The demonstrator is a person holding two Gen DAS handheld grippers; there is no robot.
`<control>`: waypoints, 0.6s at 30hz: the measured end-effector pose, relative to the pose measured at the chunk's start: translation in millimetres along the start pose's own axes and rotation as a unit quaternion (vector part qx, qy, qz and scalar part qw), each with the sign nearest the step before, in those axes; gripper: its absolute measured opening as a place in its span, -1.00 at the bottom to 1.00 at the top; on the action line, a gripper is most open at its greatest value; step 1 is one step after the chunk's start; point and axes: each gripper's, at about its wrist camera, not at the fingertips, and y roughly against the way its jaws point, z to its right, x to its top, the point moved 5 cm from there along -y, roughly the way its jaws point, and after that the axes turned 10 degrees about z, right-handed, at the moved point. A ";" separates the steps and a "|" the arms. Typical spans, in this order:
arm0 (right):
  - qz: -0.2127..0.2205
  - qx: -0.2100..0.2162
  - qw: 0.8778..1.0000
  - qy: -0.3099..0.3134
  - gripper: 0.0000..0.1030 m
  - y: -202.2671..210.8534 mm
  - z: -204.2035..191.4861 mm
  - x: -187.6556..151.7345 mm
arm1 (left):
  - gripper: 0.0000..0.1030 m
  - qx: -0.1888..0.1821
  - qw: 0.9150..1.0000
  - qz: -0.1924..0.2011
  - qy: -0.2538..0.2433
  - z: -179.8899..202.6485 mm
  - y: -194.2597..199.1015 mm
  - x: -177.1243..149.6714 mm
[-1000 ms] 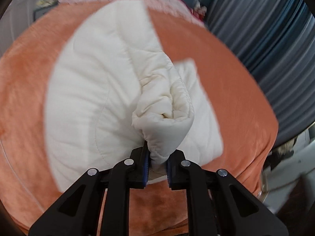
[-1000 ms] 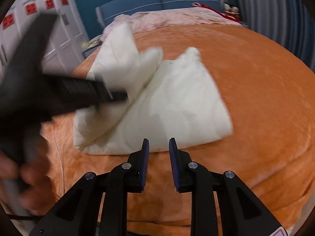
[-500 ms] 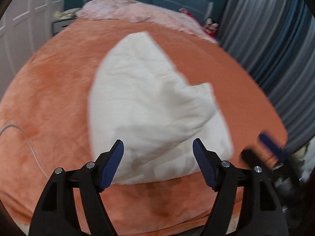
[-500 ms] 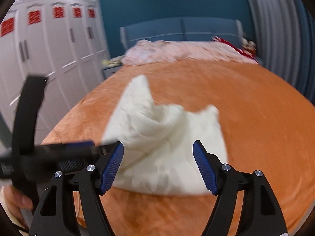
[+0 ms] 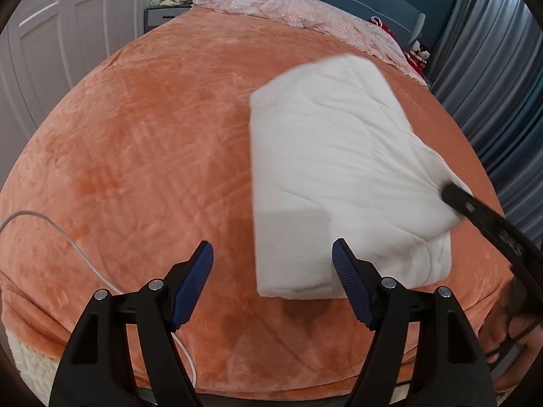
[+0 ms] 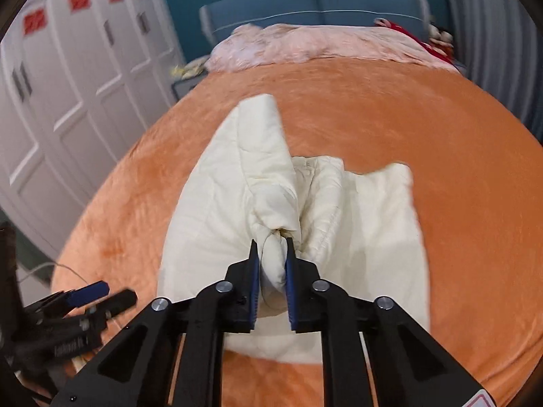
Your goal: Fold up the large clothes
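A cream quilted garment [image 5: 339, 176] lies folded on the orange bed cover [image 5: 152, 156], right of centre in the left wrist view. My left gripper [image 5: 273, 271] is open and empty, hovering just left of the garment's near corner. My right gripper [image 6: 272, 257] is shut on a bunched fold of the garment [image 6: 271, 203] and lifts it off the bed. In the left wrist view the right gripper [image 5: 451, 193] shows as a black arm at the garment's right edge. In the right wrist view the left gripper [image 6: 85, 300] shows at the lower left.
A pink blanket [image 5: 288, 3] lies at the head of the bed before a blue headboard [image 6: 305, 10]. White wardrobe doors [image 6: 68, 84] stand on the left, grey curtains [image 5: 502, 68] on the right. A white cable [image 5: 51, 230] crosses the bed's near left edge.
My left gripper let go of the garment, opened and drew back to the left. My right gripper opened, then closed on a fold of the garment and raised it.
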 end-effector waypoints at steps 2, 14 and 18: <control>0.015 -0.024 1.000 -0.010 -0.80 17.4 18.6 -2.8 | 0.36 -0.007 1.000 0.002 0.002 6.2 -0.8 5.4; -0.055 -0.101 0.990 -0.079 -0.80 7.2 111.4 -84.9 | 0.36 -0.053 0.997 -0.018 -0.061 94.8 -37.1 9.3; -0.068 -0.105 0.988 -0.087 -0.79 -3.6 119.0 -94.5 | 0.36 -0.047 0.995 -0.040 -0.074 108.8 -57.8 0.4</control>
